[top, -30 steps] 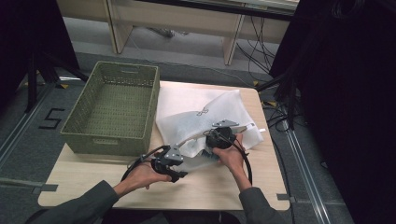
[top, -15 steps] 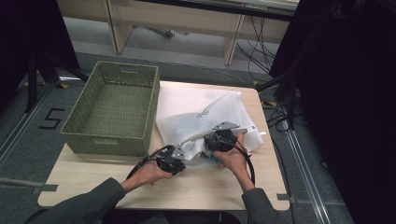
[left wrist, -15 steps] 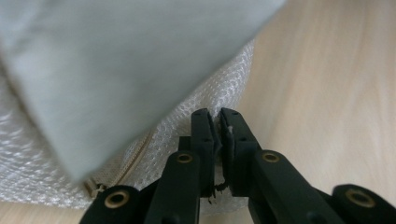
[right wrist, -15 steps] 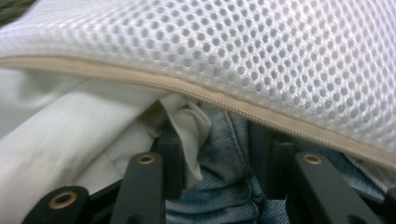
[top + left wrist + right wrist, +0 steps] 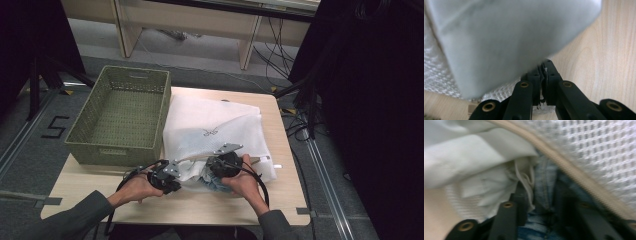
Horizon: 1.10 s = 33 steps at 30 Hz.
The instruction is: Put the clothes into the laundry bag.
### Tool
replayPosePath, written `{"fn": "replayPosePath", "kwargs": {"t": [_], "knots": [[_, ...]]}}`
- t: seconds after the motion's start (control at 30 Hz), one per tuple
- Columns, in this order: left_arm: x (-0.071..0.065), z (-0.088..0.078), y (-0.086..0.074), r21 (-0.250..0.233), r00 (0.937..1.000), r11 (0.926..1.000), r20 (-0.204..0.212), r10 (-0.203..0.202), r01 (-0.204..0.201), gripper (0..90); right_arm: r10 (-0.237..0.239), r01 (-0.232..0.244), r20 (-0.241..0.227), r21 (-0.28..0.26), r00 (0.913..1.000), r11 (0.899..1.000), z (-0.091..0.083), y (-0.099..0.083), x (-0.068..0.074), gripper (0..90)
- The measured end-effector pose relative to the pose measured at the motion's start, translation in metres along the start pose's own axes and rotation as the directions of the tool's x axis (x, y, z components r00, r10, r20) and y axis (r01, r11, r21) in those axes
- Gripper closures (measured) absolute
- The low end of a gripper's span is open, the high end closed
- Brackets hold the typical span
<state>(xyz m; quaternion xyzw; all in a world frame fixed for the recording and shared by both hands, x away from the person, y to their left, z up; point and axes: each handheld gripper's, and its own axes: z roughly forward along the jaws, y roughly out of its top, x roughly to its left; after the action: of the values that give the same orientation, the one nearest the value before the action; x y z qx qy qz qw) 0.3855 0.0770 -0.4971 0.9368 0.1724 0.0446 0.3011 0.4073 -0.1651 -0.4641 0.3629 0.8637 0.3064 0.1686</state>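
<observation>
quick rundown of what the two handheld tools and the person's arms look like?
Both tools are black: the left tool and right tool each carry a grey three-cornered plate on top and trail a looping black cable. Up close, the flat black jaw links show brass-coloured rivets. The person wears dark grey long sleeves; the hands are bare.

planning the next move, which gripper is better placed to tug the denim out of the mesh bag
Right, I think. The right gripper is already at the bag's opening with denim between its jaws; the left gripper is shut on the bag's edge, holding it.
</observation>
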Motion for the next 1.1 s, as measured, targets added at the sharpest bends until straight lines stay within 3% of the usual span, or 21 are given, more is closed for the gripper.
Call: {"fn": "replayPosePath", "kwargs": {"t": [0.03,0.1,0.13,0.17,0.27,0.3,0.4,0.43,0.5,0.63,0.7,0.73,0.83,0.87,0.9,0.97,1.1], "knots": [[0.000,0.000,0.000,-0.001,1.0000,1.0000,0.003,-0.008,0.008,85.6,-0.017,0.018,0.028,-0.008,0.9995,1.000,0.002,0.001,-0.002,72.8],[-0.001,0.000,0.000,0.002,1.0000,1.0000,-0.002,-0.009,0.009,86.0,-0.009,0.009,0.083,-0.001,0.9965,1.000,0.004,0.003,-0.006,75.9],[-0.002,0.000,-0.001,0.002,1.0000,1.0000,-0.002,-0.008,0.008,86.3,-0.001,0.004,0.131,-0.019,0.9914,1.000,0.007,0.005,-0.008,76.7],[-0.002,-0.001,-0.001,0.005,1.0000,1.0000,-0.001,-0.008,0.008,86.4,0.009,-0.007,0.145,-0.015,0.9894,1.000,0.007,0.007,-0.010,77.1],[-0.001,-0.002,-0.002,0.007,0.9998,0.9998,0.005,-0.020,0.020,86.6,0.017,-0.008,0.235,-0.042,0.9719,0.999,0.014,0.016,-0.027,77.7],[-0.001,-0.002,-0.003,0.008,0.9994,0.9994,0.005,-0.034,0.034,86.6,0.023,-0.012,0.248,-0.046,0.9684,0.999,0.016,0.018,-0.032,77.7],[-0.001,-0.003,-0.004,0.011,0.9997,0.9996,0.006,-0.025,0.025,86.6,0.073,-0.050,0.295,-0.088,0.9528,0.995,0.024,0.025,-0.051,77.1],[0.000,-0.003,-0.004,0.012,0.9997,0.9996,0.007,-0.024,0.024,86.5,0.108,-0.080,0.300,-0.101,0.9477,0.992,0.027,0.028,-0.054,76.8],[0.001,-0.004,-0.003,0.015,0.9997,0.9996,0.002,-0.025,0.025,86.3,0.110,-0.078,0.303,-0.117,0.9467,0.990,0.032,0.029,-0.058,75.9],[0.003,-0.007,-0.002,0.003,0.9990,0.9990,0.010,-0.044,0.044,85.7,0.142,-0.114,0.224,-0.133,0.9641,0.984,0.025,0.028,-0.058,67.9],[0.003,-0.008,-0.001,0.000,0.9994,0.9995,0.010,-0.032,0.032,85.4,0.164,-0.146,0.148,-0.122,0.9754,0.982,0.016,0.025,-0.057,58.6],[0.003,-0.008,-0.001,-0.005,0.9992,0.9992,0.008,-0.040,0.040,85.2,0.194,-0.183,0.104,-0.106,0.9756,0.977,0.011,0.024,-0.054,55.4],[0.004,-0.009,-0.001,-0.002,0.9991,0.9992,0.010,-0.041,0.041,84.8,0.163,-0.156,0.063,-0.106,0.9846,0.982,-0.008,0.018,-0.049,46.0],[0.004,-0.008,-0.001,-0.002,0.9991,0.9991,0.009,-0.042,0.042,84.7,0.179,-0.174,0.038,-0.101,0.9832,0.980,-0.019,0.016,-0.045,44.1],[0.004,-0.008,-0.001,-0.002,0.9991,0.9991,0.010,-0.042,0.042,84.3,0.151,-0.147,0.014,-0.149,0.9884,0.978,-0.035,0.012,-0.044,41.8],[0.004,-0.009,-0.001,-0.002,0.9991,0.9992,0.010,-0.041,0.041,84.3,0.149,-0.146,0.004,-0.162,0.9889,0.976,-0.039,0.009,-0.042,41.0],[0.004,-0.009,-0.001,-0.004,0.9993,0.9993,0.009,-0.036,0.036,83.1,0.116,-0.115,0.000,-0.128,0.9933,0.985,-0.063,-0.011,-0.038,38.9]]}}
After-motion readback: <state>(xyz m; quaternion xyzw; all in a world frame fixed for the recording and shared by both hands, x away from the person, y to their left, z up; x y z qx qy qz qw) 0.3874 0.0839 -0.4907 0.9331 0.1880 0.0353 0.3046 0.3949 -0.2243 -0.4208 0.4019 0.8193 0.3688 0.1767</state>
